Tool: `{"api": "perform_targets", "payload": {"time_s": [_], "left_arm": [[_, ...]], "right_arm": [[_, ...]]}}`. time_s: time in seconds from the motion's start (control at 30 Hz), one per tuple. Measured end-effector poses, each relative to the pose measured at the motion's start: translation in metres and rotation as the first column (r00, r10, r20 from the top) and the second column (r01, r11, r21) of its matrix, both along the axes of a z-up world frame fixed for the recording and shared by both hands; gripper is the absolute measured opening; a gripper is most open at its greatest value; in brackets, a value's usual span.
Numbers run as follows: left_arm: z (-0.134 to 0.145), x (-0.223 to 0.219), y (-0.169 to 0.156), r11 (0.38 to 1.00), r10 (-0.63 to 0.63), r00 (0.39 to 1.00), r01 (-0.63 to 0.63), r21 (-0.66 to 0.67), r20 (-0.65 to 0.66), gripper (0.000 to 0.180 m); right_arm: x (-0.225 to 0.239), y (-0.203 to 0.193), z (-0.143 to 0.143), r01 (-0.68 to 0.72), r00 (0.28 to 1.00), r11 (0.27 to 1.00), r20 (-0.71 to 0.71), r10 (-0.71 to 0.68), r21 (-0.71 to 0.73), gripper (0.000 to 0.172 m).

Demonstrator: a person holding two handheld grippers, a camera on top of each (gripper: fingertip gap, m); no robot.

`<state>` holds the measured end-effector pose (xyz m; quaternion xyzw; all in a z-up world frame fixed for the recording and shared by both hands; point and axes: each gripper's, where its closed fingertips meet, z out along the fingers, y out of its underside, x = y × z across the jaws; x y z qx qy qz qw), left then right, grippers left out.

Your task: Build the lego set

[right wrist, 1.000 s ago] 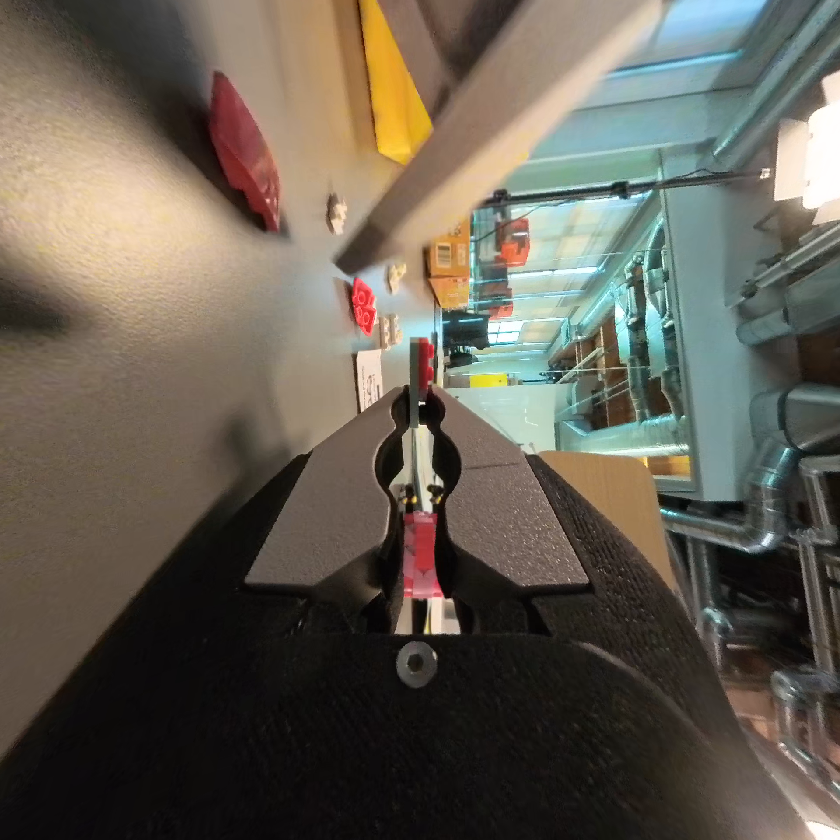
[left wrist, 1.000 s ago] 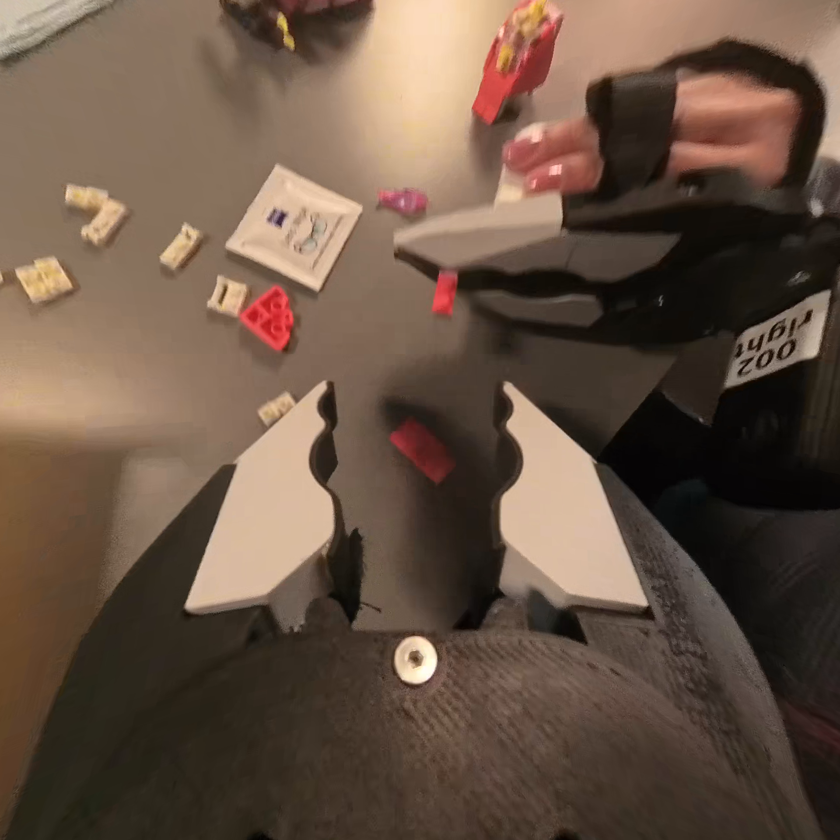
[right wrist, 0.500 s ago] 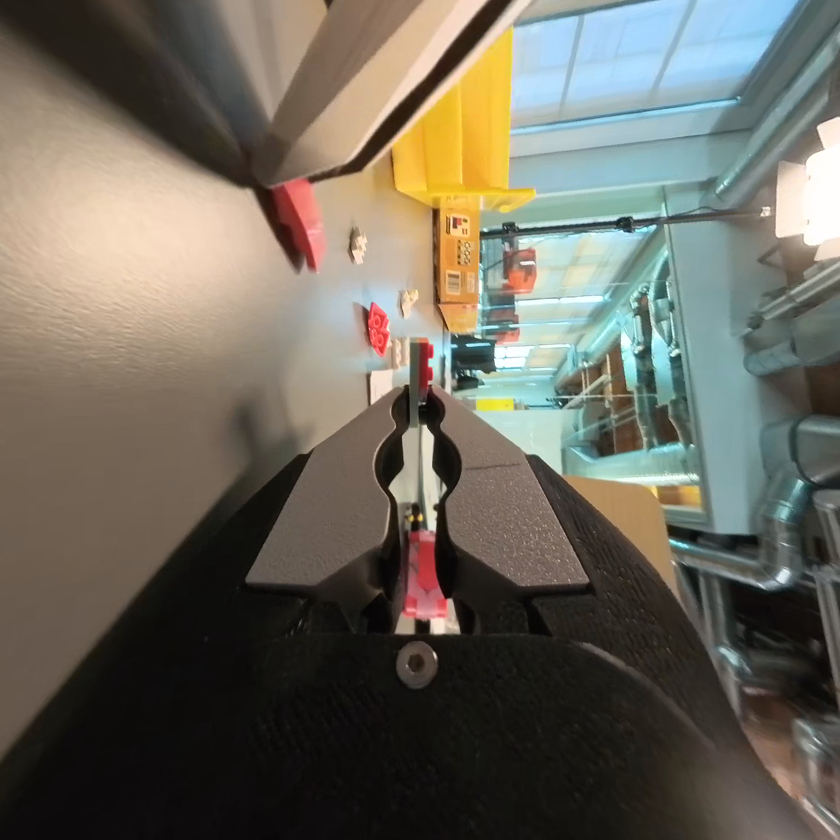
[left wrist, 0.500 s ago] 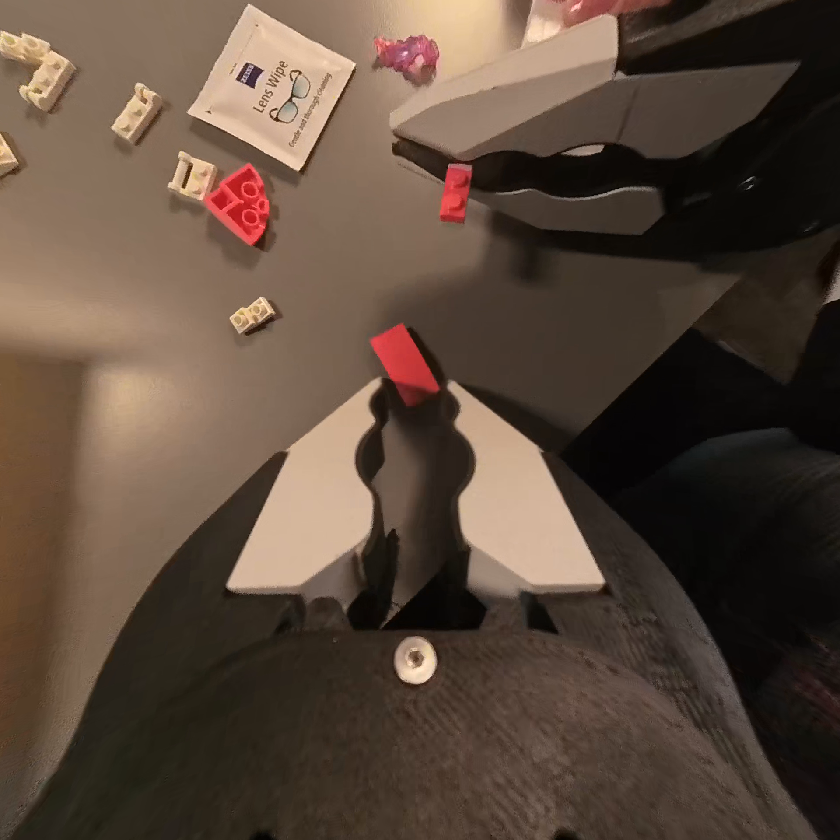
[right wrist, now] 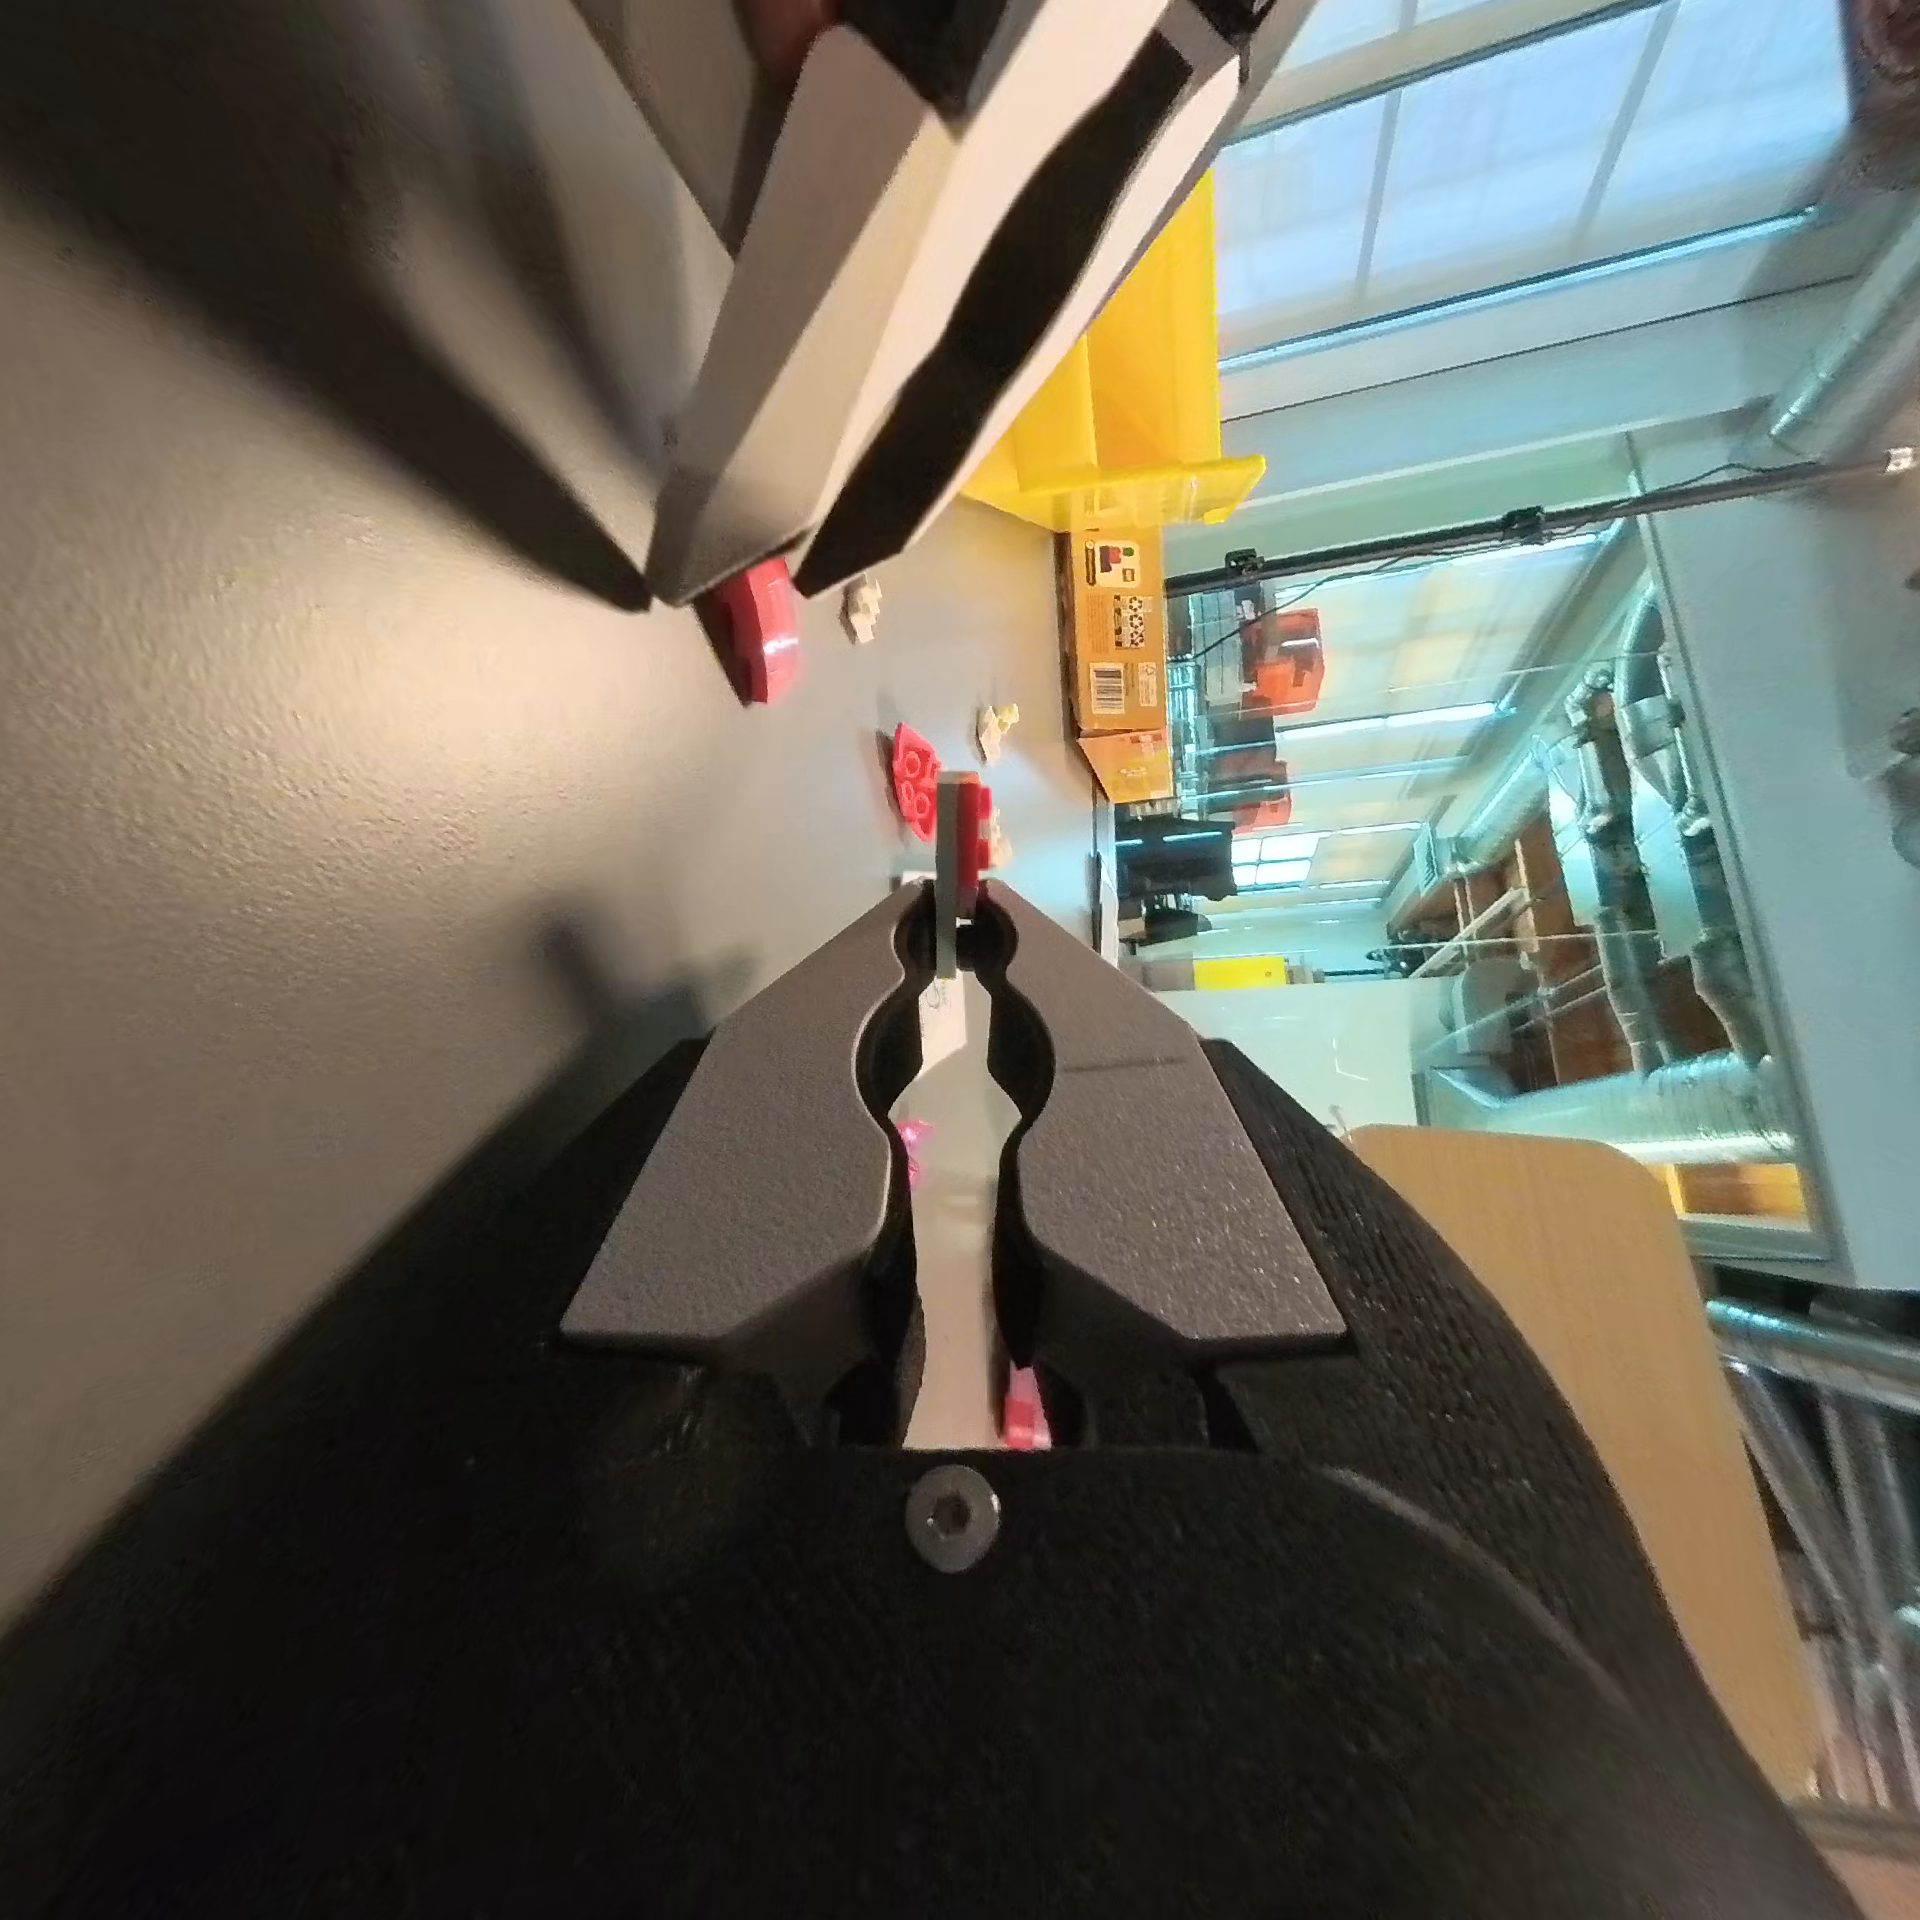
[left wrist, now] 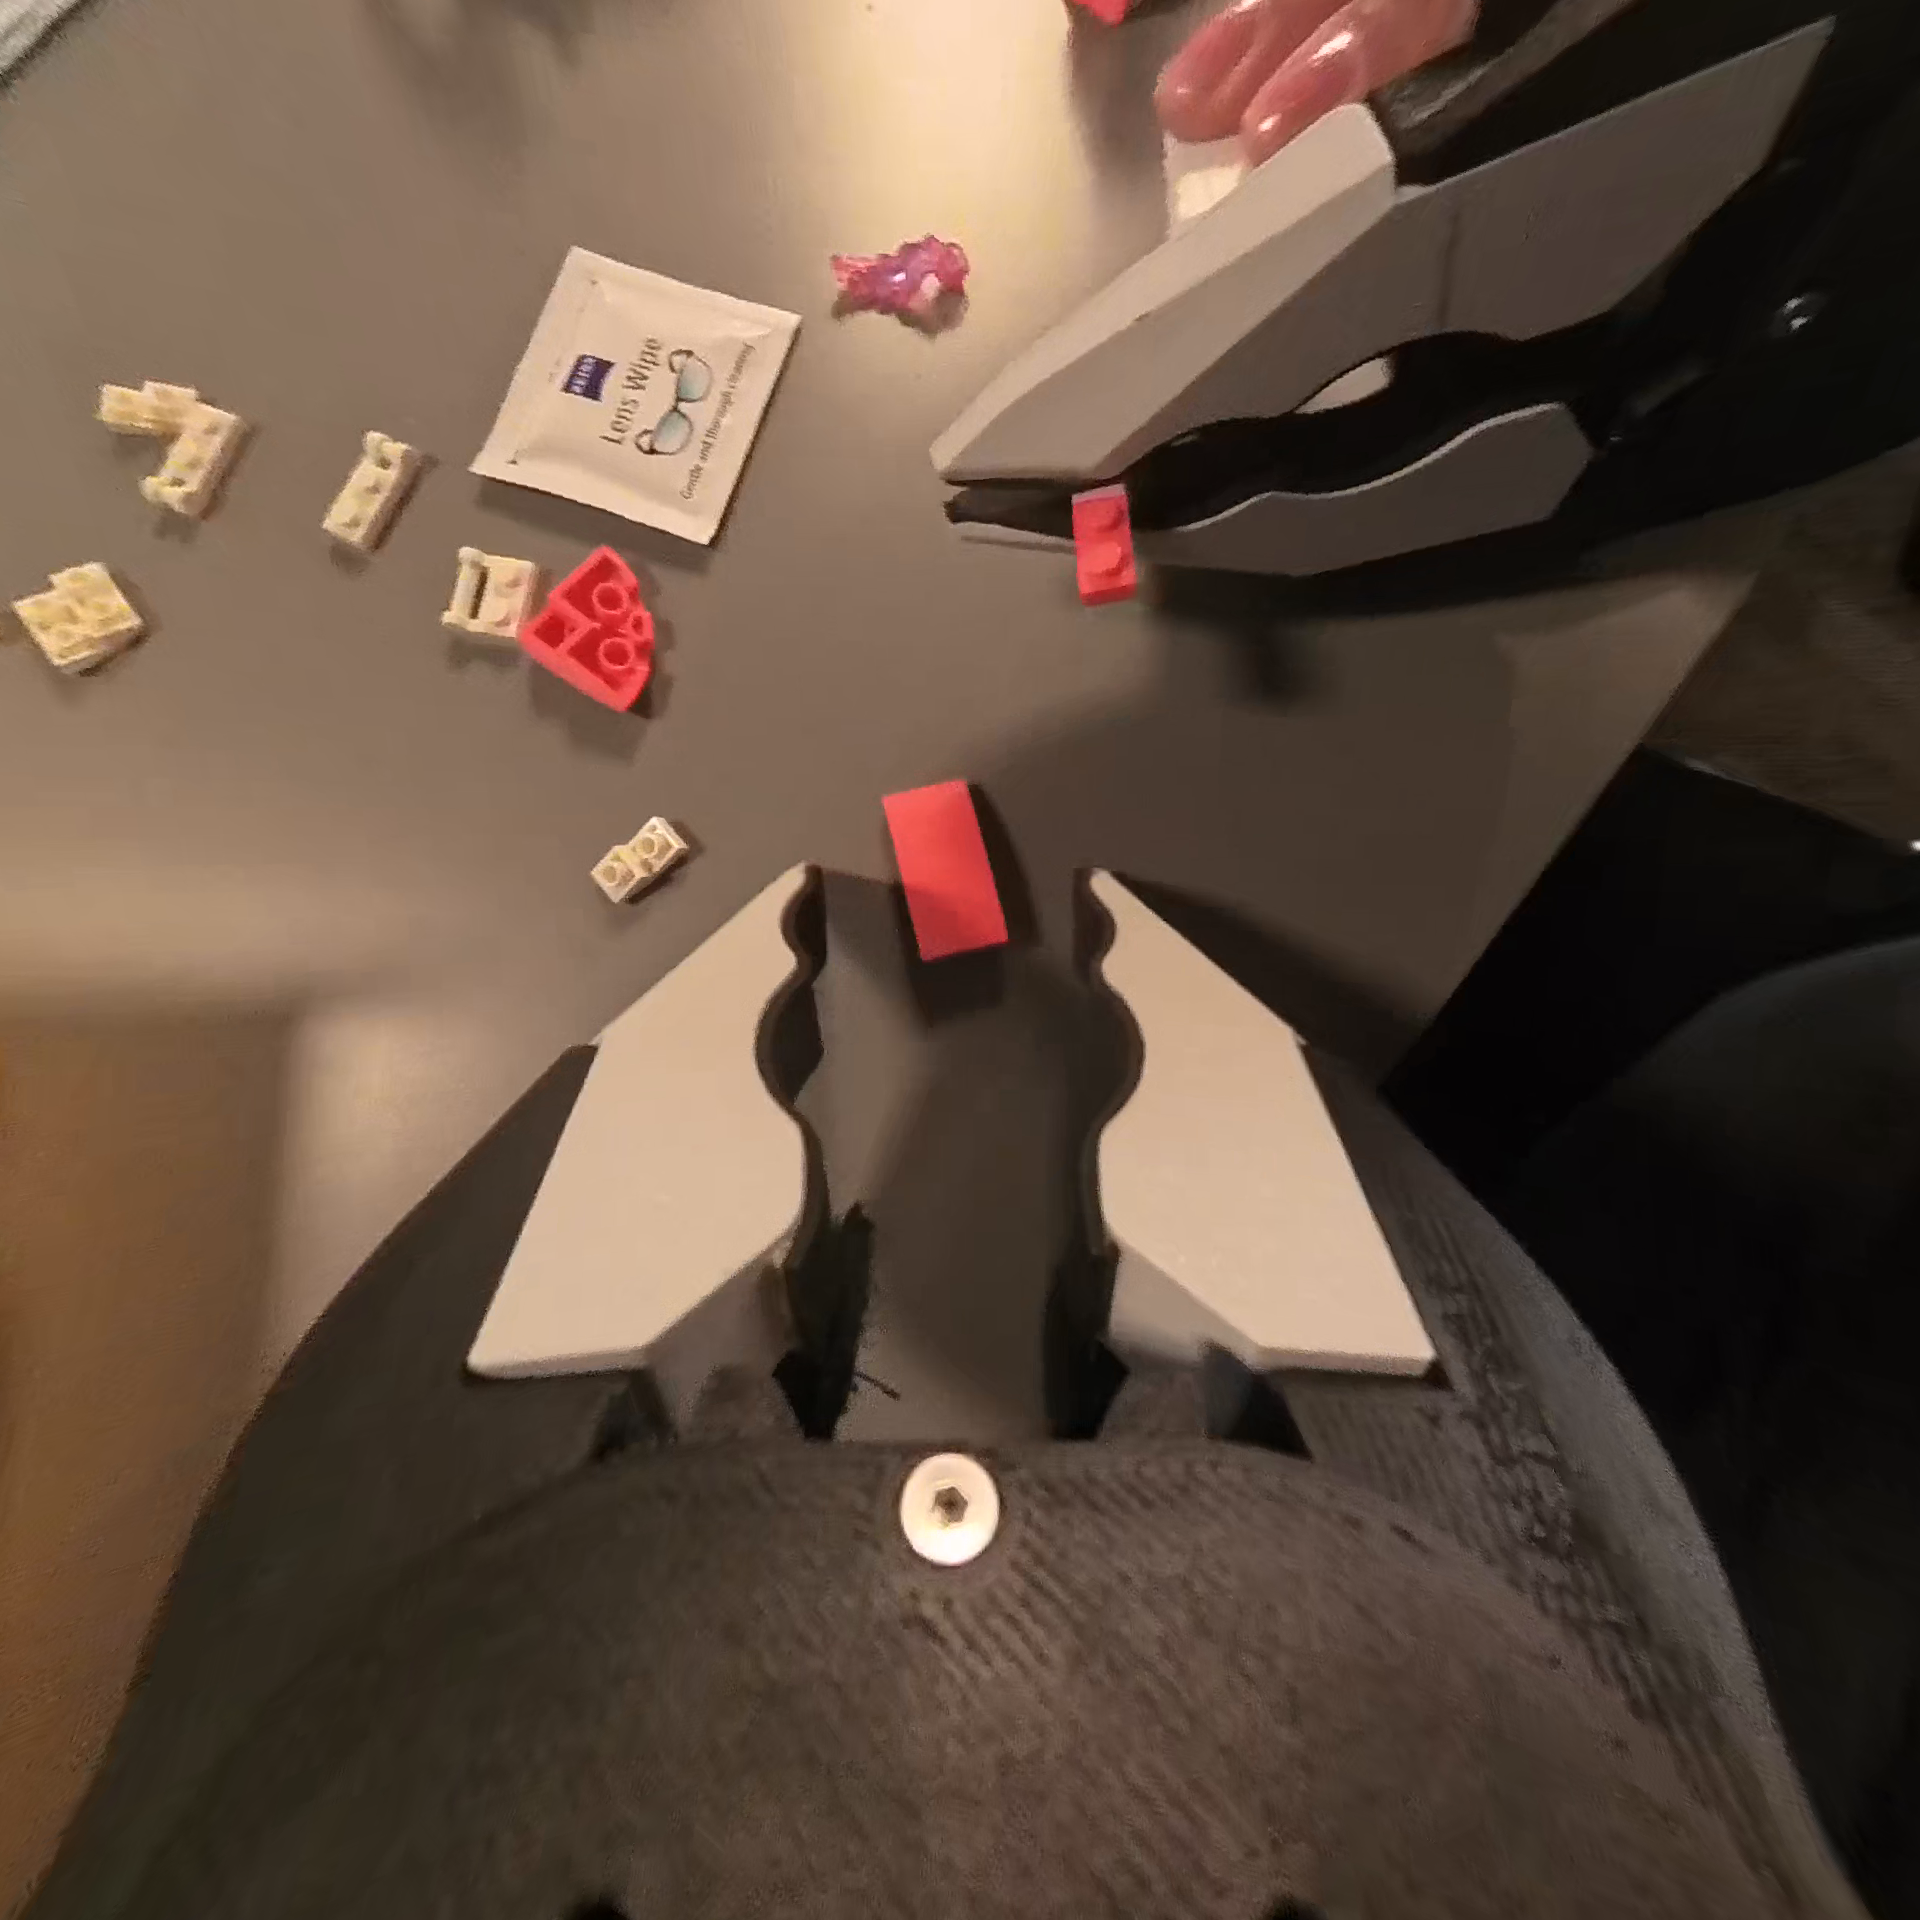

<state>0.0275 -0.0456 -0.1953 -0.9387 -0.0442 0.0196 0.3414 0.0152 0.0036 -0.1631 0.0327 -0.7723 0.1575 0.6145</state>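
Left wrist view
- Left gripper (left wrist: pixel 951 883): its two pale fingers are spread apart, low over the grey table (left wrist: pixel 312 156), gripping nothing.
- One smooth red tile (left wrist: pixel 943 871) lies on the table between the fingertips, nearer the right one, with a gap on each side.
- Right gripper (left wrist: pixel 1039 499), far right: jaws pressed together on one small red stud plate (left wrist: pixel 1103 548) that hangs below them.
- A hand (left wrist: pixel 1257 73) shows behind that gripper, blurred.
- Six cream bricks: one near the left fingertip (left wrist: pixel 641 858), one beside the wedge (left wrist: pixel 488 592), one farther left (left wrist: pixel 371 490), one angled piece (left wrist: pixel 177 449), one at the left edge (left wrist: pixel 75 613); the sixth cannot be told apart clearly.
- One red rounded wedge (left wrist: pixel 594 644) with studs, left of centre.
- One white sachet (left wrist: pixel 636 397) with print and a spectacles drawing, far of the wedge.
- One pink clear piece (left wrist: pixel 902 278), right of the sachet.

Right wrist view
- Right gripper (right wrist: pixel 961 914): dark fingers pinch a thin grey plate (right wrist: pixel 950 883) bearing the red stud plate (right wrist: pixel 975 842).
- Left gripper (right wrist: pixel 769 561) reaches in at the top, over the red tile (right wrist: pixel 764 644).
- One yellow bin (right wrist: pixel 1143 416) and two printed cardboard boxes (right wrist: pixel 1117 644) stand far off.
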Motion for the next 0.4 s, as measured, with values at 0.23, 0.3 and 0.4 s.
{"api": "perform_targets", "payload": {"time_s": [0.23, 0.3, 0.4], "left_arm": [[0.001, -0.006, -0.001, 0.998, 0.056, 0.998, -0.055, 0.026, -0.021, 0.016], [0.004, -0.013, -0.004, 1.0, 0.028, 0.995, -0.027, 0.01, -0.094, 0.016], [0.03, 0.008, 0.007, 0.98, -0.122, 0.986, 0.101, 0.173, 0.116, 0.016]], "right_arm": [[0.001, -0.002, 0.001, -0.01, 1.0, 1.0, -0.009, 0.01, 0.005, 0.004], [0.002, -0.003, 0.001, -0.026, 1.0, 1.0, 0.0, 0.026, -0.009, 0.004], [0.006, -0.008, 0.005, -0.067, 0.997, 0.994, 0.038, 0.07, -0.091, 0.004]]}}
